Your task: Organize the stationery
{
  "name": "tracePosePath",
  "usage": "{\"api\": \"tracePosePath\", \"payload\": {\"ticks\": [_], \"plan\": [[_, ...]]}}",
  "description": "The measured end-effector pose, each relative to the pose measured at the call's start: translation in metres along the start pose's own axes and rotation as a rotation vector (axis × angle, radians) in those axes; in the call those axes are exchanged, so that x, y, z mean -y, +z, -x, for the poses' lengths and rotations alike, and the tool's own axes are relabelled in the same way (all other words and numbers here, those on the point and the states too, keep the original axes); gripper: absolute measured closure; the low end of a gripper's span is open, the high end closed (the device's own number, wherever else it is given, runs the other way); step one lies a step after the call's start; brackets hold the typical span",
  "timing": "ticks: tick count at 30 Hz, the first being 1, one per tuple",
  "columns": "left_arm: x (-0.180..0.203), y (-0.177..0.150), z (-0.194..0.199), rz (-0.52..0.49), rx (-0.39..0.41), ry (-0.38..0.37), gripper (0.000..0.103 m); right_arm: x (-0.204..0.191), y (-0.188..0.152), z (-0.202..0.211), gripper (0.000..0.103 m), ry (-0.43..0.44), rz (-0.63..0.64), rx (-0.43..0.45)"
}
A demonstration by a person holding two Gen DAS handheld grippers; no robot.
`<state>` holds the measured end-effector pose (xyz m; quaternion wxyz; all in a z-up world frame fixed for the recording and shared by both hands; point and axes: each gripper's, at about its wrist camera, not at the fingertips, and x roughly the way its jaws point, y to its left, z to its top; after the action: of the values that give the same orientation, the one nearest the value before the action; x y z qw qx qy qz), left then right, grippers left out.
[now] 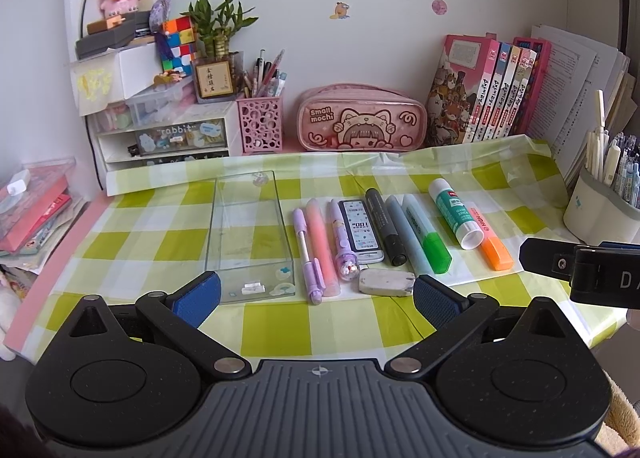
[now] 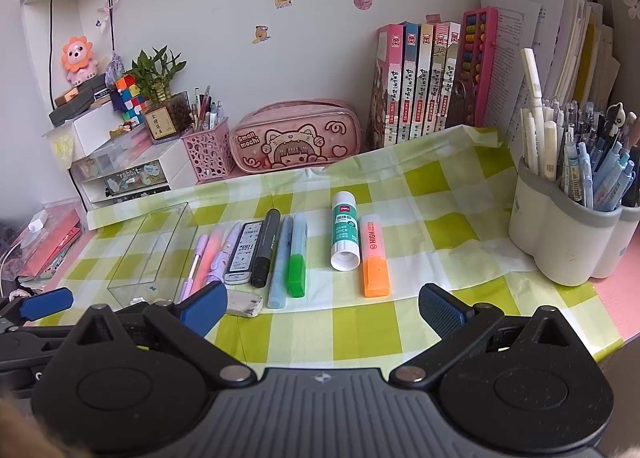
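2 grippers hover low over the green-and-white checked tablecloth (image 1: 280,334), and both stand spread wide with nothing between the pads. The left gripper (image 1: 316,296) sits just in front of the clear rectangular plastic tray (image 1: 248,234), which lies long-ways on the cloth and looks nearly bare, with only a small white piece at its near end.

Right of that tray runs the line-up: a thin lilac pen (image 1: 307,254), a pale pink highlighter (image 1: 322,246), a purple character pen (image 1: 340,246), a white correction-tape case (image 1: 360,230), a black marker (image 1: 386,230), a grey-blue marker (image 1: 404,230), a green-capped highlighter (image 1: 430,234), then, set a little apart, a white-and-green glue stick (image 2: 344,234) and an orange highlighter (image 2: 375,254). A scuffed white eraser (image 1: 386,282) lies crosswise at the near end of the row, just beside the left gripper's right pad.

The right gripper (image 2: 320,304) hangs nearest the glue stick and the orange highlighter, so those look like its natural first picks.

Judging by the layout, sorting has not started and the tray is the likely home. A good grab means coming down across a pen's barrel, near its middle, not along it. The pens lie close together, so the pads should slip into the gaps cleanly or a neighbour rolls away. The glue stick is round and may roll too. Lowering each piece lengthwise into the tray should keep it from tipping over the wall.
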<state>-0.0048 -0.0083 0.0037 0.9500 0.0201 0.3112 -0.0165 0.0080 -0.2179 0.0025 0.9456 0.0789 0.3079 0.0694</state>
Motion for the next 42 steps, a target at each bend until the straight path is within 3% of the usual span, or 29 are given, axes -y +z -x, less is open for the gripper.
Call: {"api": "tracePosePath", "payload": {"ticks": [42], "plan": [[0.0,-0.002,-0.015,0.003,-0.013,0.013,0.005,0.004,0.001,-0.01,0.0,-0.02,0.002,-0.006]]}}
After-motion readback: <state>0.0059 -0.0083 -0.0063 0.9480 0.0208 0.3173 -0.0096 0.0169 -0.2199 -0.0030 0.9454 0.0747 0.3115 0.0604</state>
